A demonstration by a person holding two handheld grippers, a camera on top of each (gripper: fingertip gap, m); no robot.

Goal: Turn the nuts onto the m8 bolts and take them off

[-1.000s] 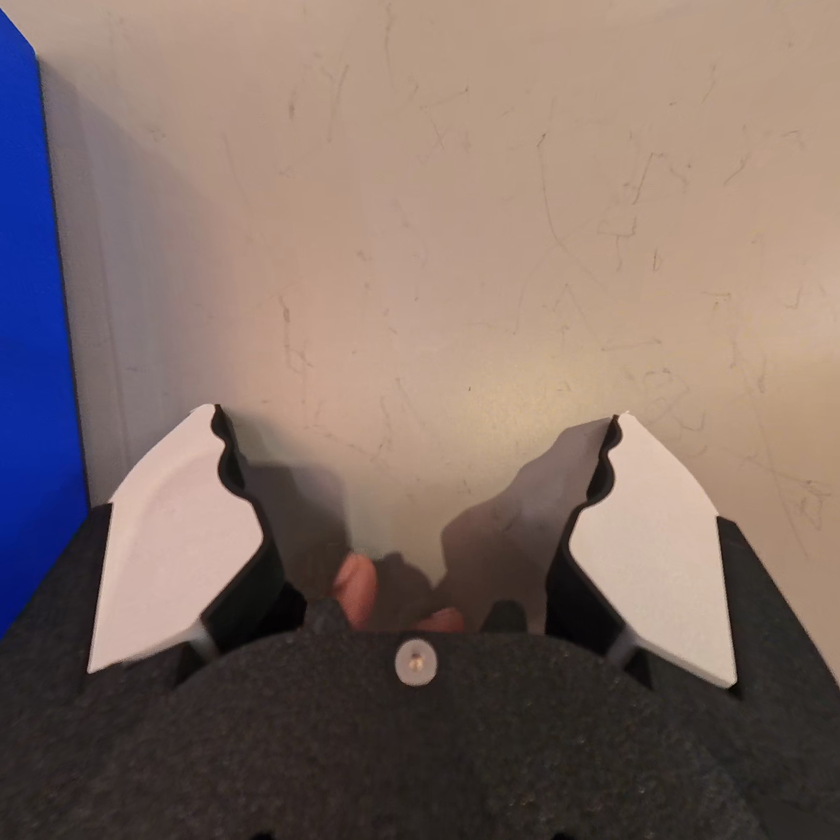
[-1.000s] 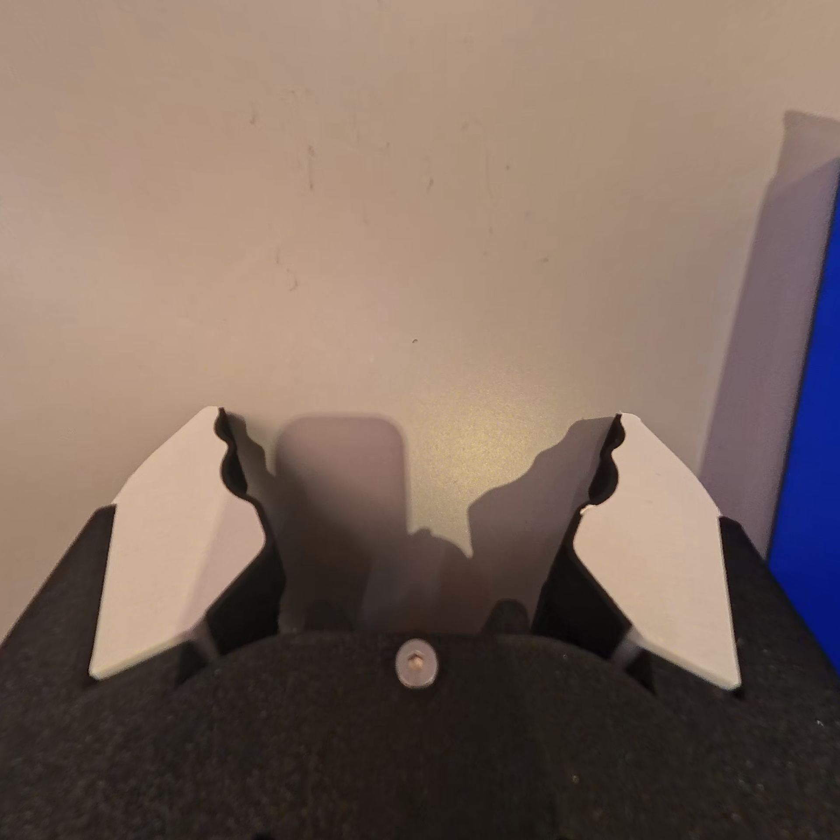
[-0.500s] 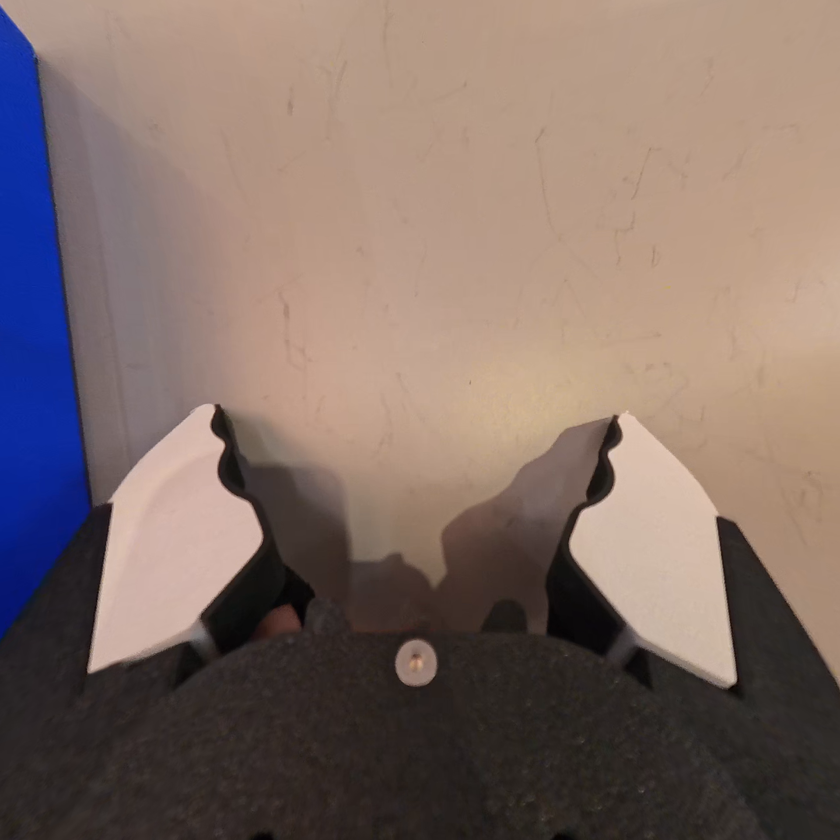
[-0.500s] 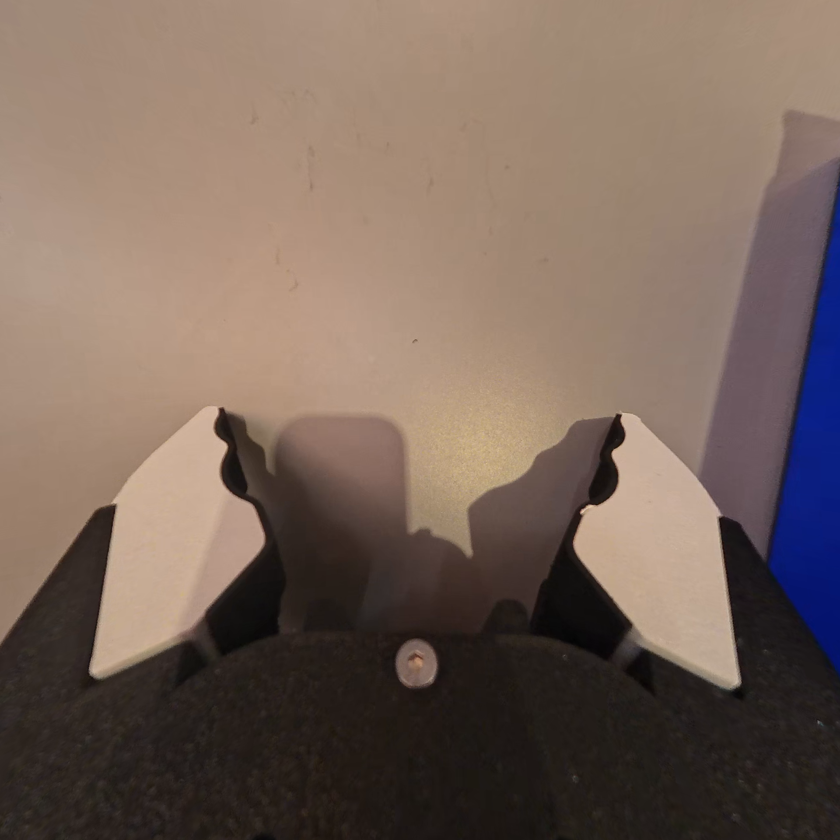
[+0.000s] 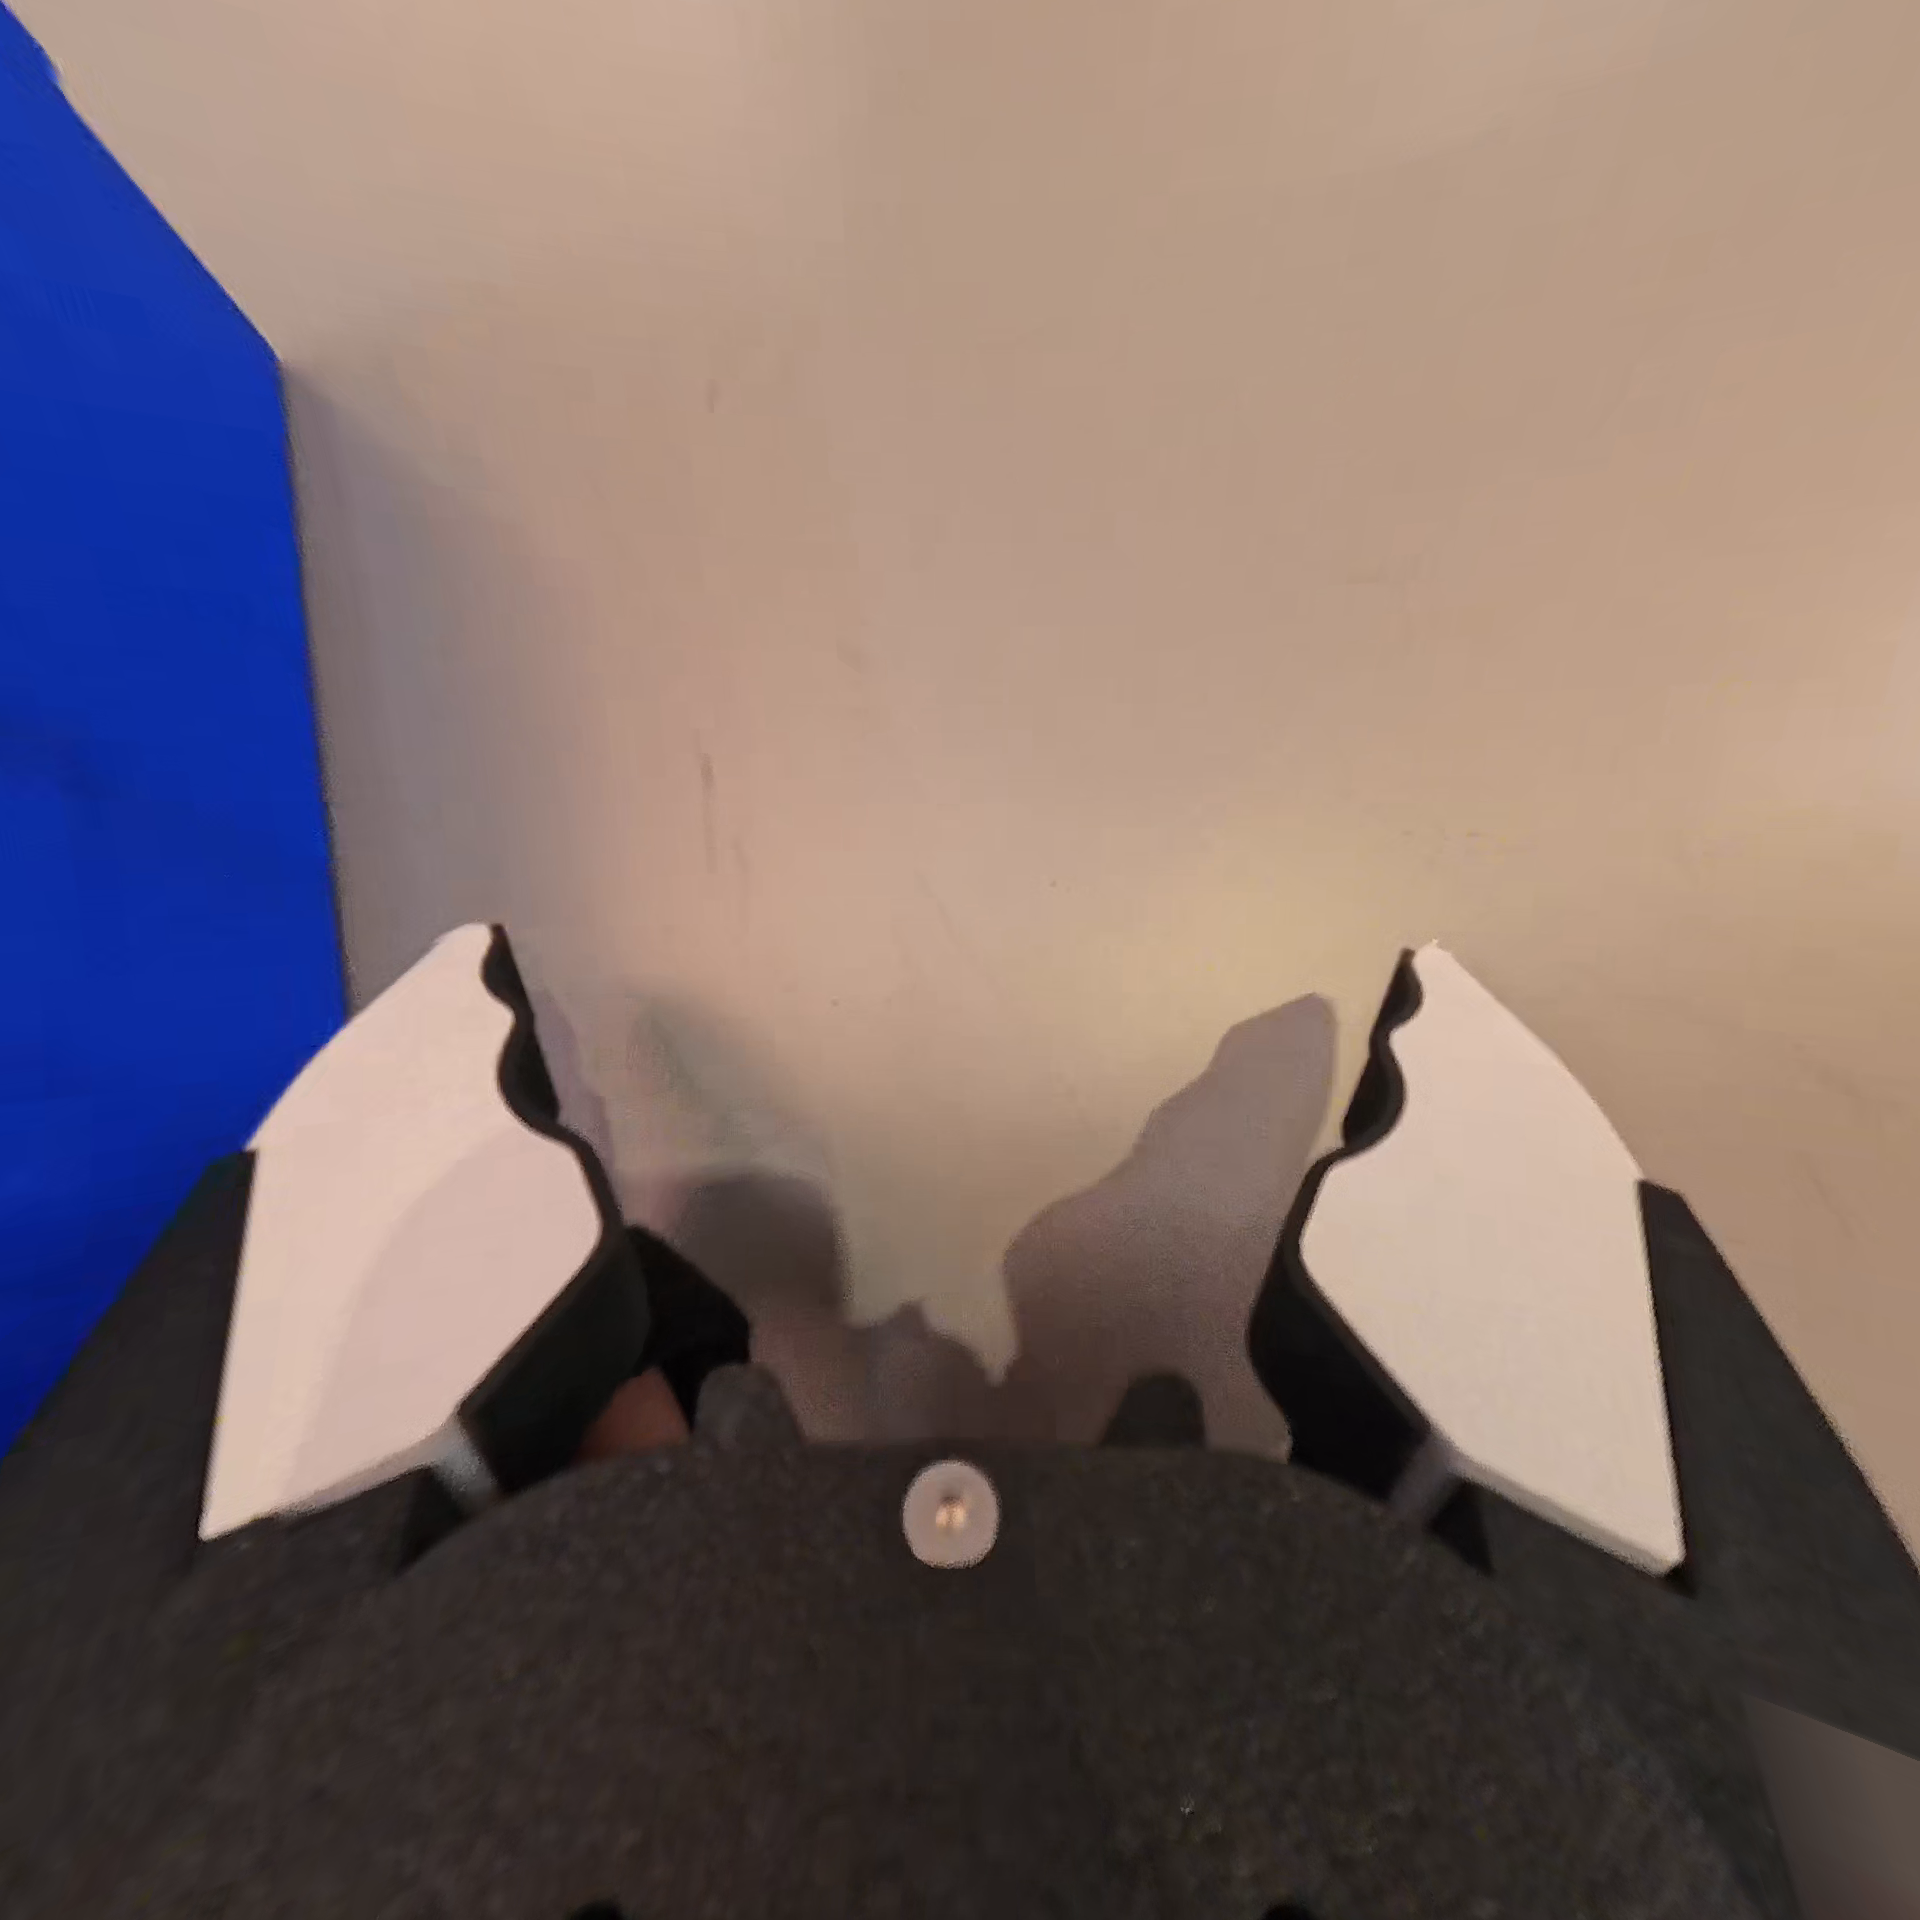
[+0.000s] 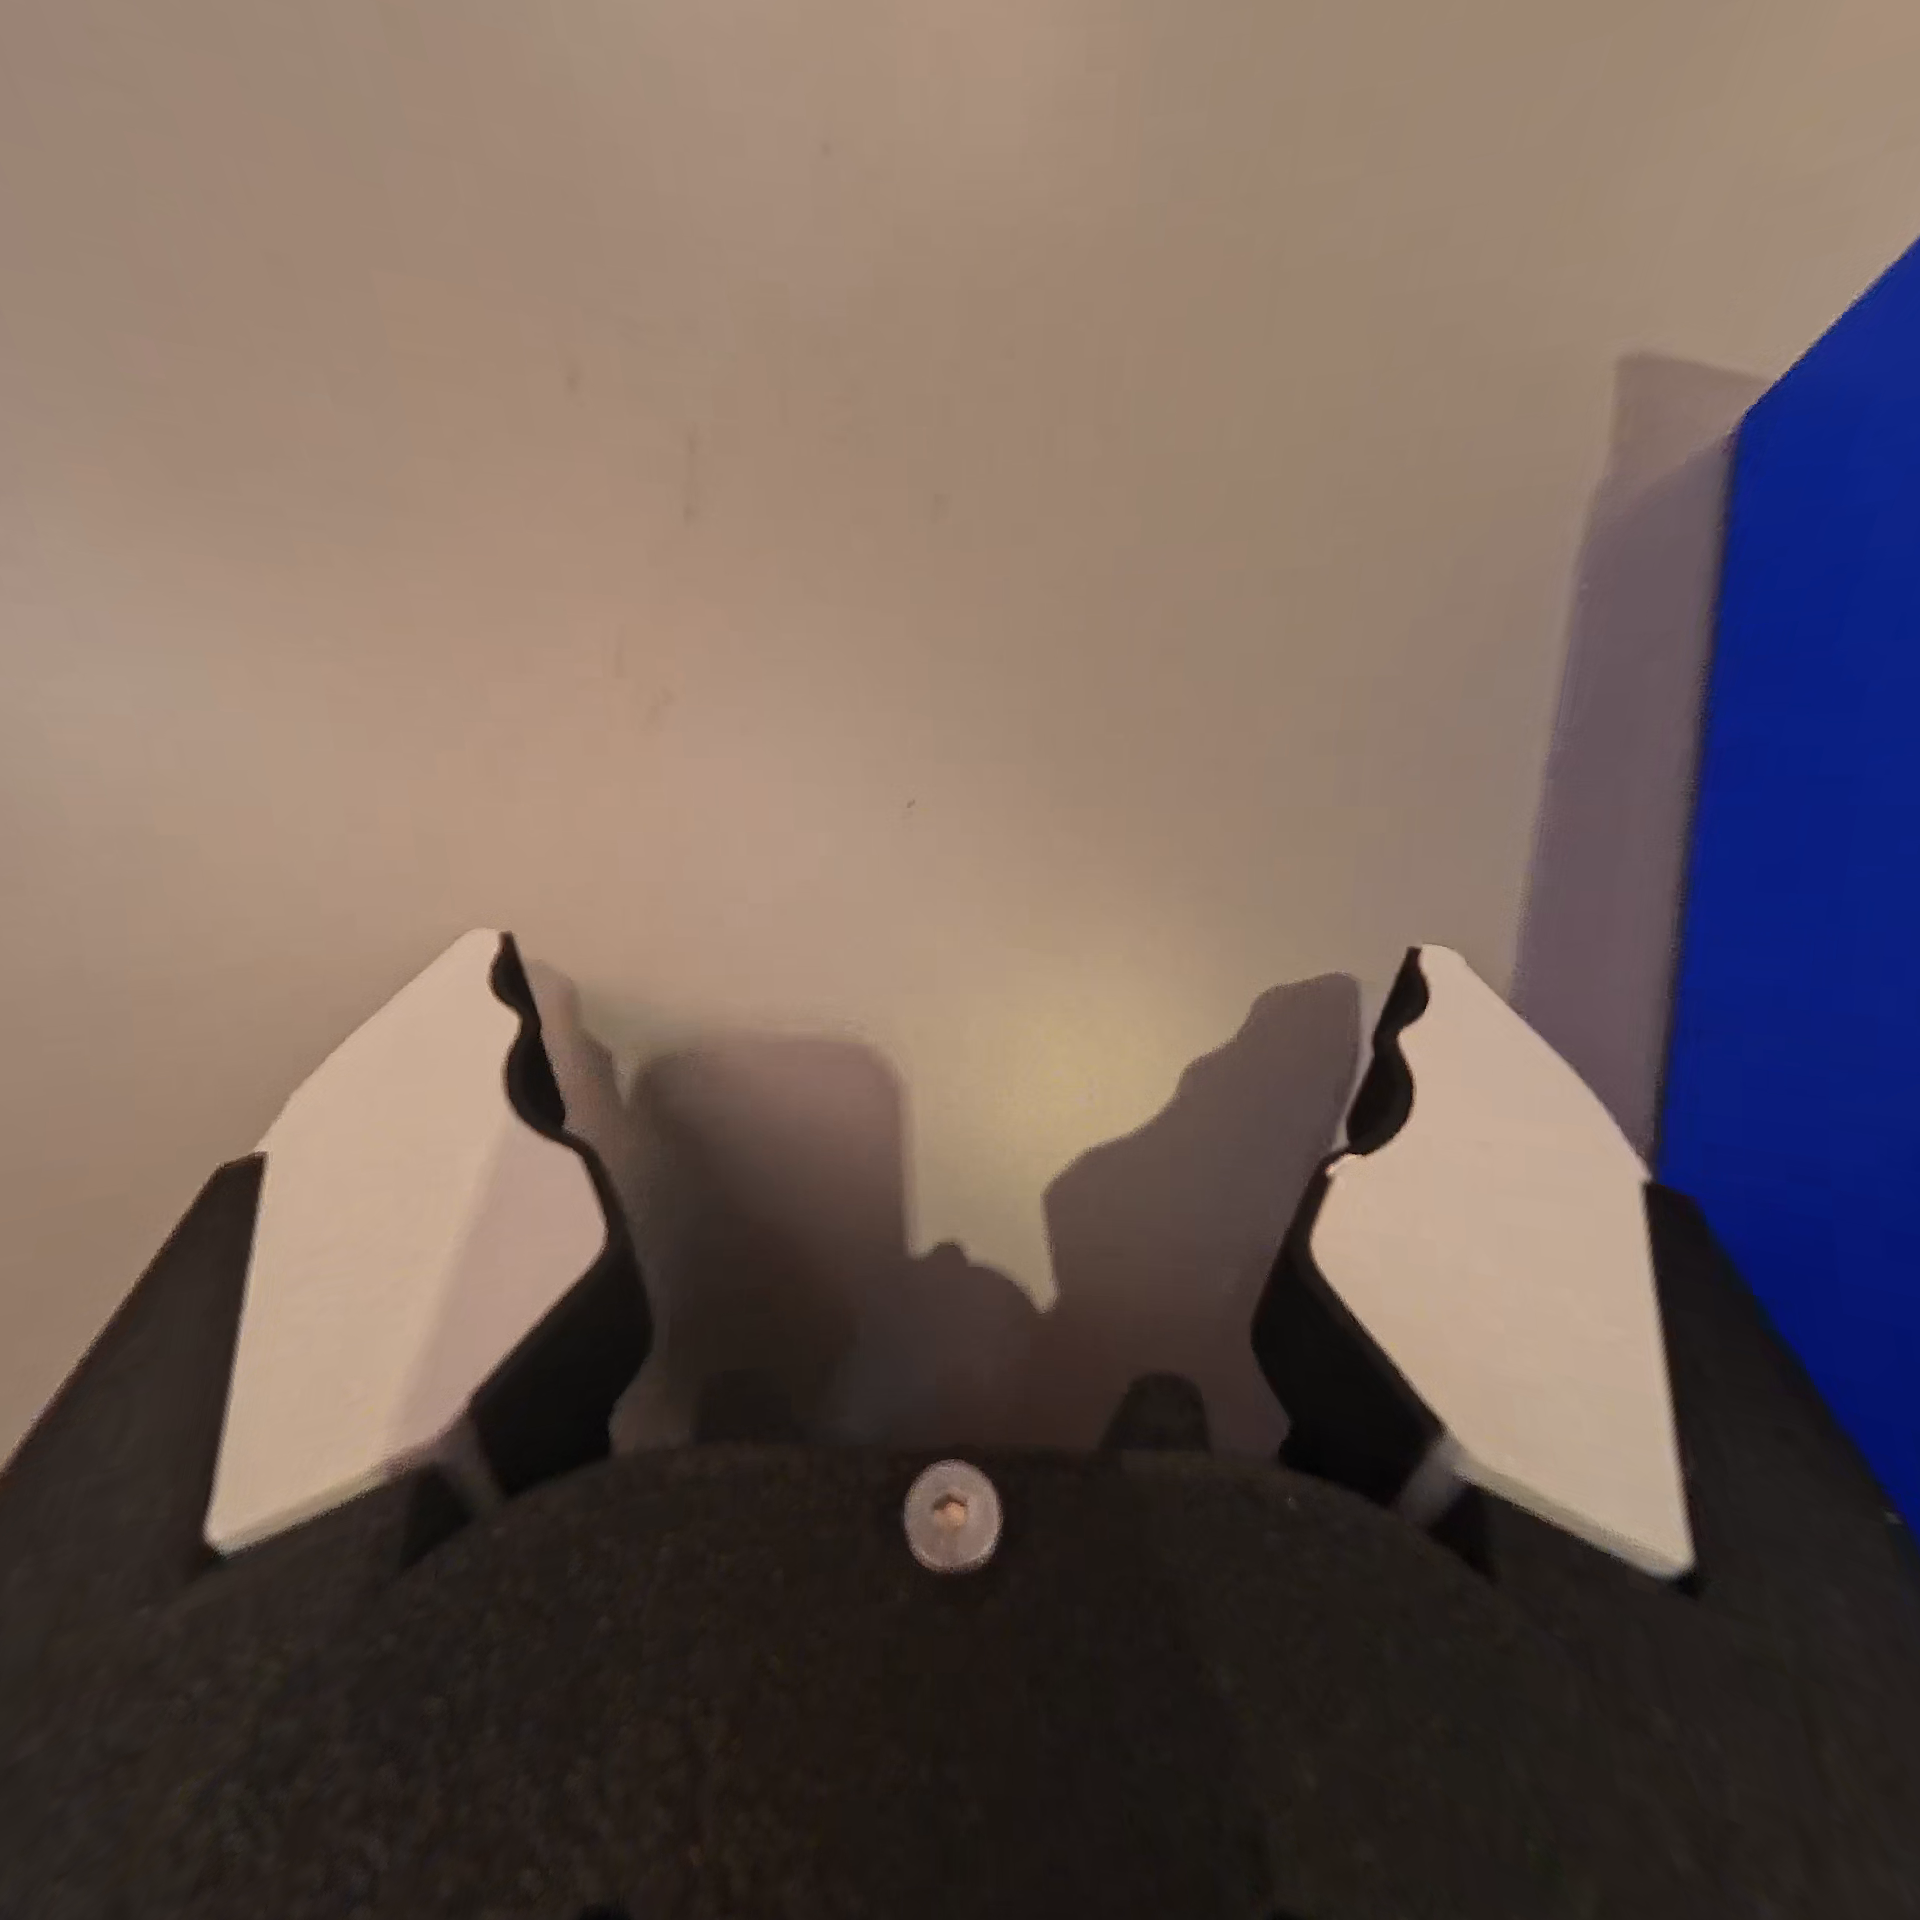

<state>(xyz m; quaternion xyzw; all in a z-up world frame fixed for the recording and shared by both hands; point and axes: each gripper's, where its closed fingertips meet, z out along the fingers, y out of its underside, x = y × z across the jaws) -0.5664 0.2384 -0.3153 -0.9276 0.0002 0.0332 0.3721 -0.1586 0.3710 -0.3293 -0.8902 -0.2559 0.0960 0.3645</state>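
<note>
A: Start with what's closest in the left wrist view.

B: The black body fills the bottom, with a silver screw (image 5: pixel 951 1536) in its middle. The left hand-held gripper (image 5: pixel 951 966) has its white fingers (image 5: pixel 416 1226) spread wide, with nothing between them. Tucked under the left finger, a sliver of skin (image 5: pixel 634 1415) shows, mostly hidden, so I can't tell which part of a hand it is.

A: And beyond the fingers?

B: The pale bench (image 5: pixel 1039 520), blurred, with faint scratches and the fingers' shadows. A blue panel (image 5: pixel 135 727) stands at the left, cut off by the picture's edge.

A: The right wrist view?

B: Much the same. The right hand-held gripper (image 6: pixel 956 966) is also spread wide and holding nothing. A boxy shadow (image 6: pixel 769 1143) falls on the bench (image 6: pixel 831 468) between the fingers; what casts it is out of sight. A blue panel (image 6: pixel 1829 779) cuts in at the right edge.

A: Where are the nuts and bolts?

B: Neither view shows them.
</note>
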